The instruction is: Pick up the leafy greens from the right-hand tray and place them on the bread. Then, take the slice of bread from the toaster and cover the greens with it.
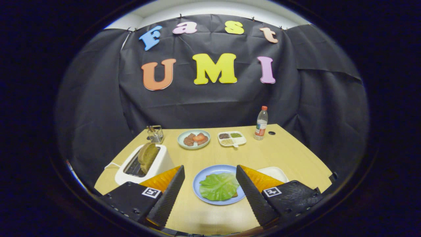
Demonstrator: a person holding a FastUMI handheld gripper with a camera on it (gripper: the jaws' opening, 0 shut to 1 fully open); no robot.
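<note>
Greens [218, 186] already lie on the bread on the blue plate [200, 177], between our wide-open, empty fingers [209, 191]; we judge the toaster [164, 161] slice [147, 156], standing upright for grabbing, comes next.

Sandwich fixings spread over the table [289, 154]

A plate [199, 184] carrying leafy greens [218, 186] over bread [235, 195] sits near the front edge, between the spread fingers of the gripper [209, 191]. A toaster [144, 164] holding a bread slice [147, 157] stands at the left edge, a tray [274, 172] right of the plate. Along the back: rack [155, 133], dish [194, 139], divided dish [232, 138], bottle [261, 123].
</note>
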